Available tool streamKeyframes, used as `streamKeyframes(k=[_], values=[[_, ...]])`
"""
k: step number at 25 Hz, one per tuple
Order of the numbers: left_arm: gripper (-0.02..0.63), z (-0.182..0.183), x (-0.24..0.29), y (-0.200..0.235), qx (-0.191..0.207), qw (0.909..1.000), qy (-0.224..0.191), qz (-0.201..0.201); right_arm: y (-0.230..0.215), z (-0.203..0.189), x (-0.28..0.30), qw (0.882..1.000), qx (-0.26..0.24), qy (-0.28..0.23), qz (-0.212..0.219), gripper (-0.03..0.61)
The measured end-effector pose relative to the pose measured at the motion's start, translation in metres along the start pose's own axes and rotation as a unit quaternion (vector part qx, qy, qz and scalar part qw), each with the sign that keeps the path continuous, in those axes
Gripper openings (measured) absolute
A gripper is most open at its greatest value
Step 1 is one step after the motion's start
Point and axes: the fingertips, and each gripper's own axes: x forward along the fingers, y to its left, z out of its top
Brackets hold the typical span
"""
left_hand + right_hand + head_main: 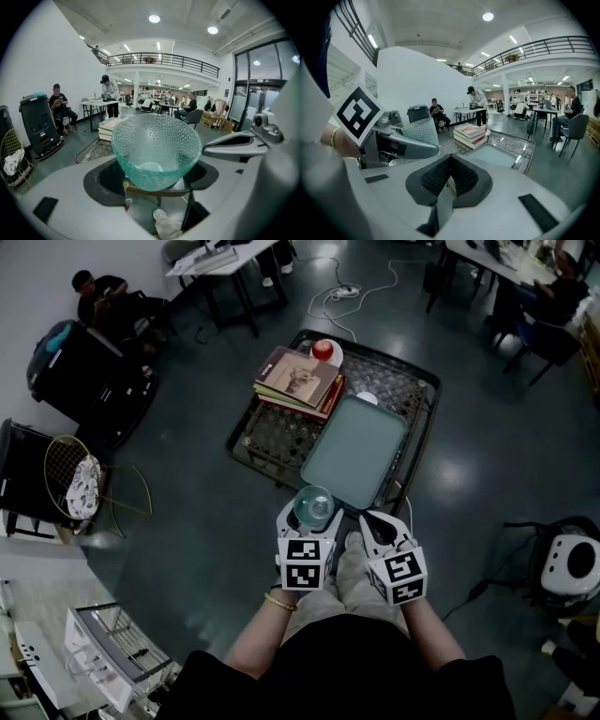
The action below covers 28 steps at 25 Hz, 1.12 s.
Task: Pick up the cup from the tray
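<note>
A teal dimpled glass cup (314, 505) sits upright between the jaws of my left gripper (311, 517), which is shut on it. It is off the tray, at the near edge of the table above the person's knees. In the left gripper view the cup (156, 149) fills the centre, pinched low between the dark pads of the left gripper (157, 177). The pale green tray (354, 452) lies bare on the table just ahead. My right gripper (373, 523) is beside the left one; in its own view the right gripper (449, 177) is shut on nothing, and the cup (419, 128) appears at left.
The tray rests on a dark-rimmed glass-topped table (424, 427). A stack of books (298, 381) and a red-lidded container (323, 350) stand at its far left. A wire chair (80, 474) stands left, a stool (574, 563) right, and people sit at desks farther off.
</note>
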Motion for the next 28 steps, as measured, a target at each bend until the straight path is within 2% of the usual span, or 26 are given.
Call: streamKeyframes(k=[5, 28], values=[[0.365, 0.000, -0.008, -0.005, 0.001, 1.0000, -0.006, -0.004, 0.004, 0.001, -0.004, 1.000, -0.016, -0.002, -0.004, 0.008], [0.366, 0.003, -0.006, -0.006, 0.004, 0.9999, -0.008, -0.008, 0.007, 0.001, -0.007, 1.000, -0.021, 0.003, -0.008, 0.008]])
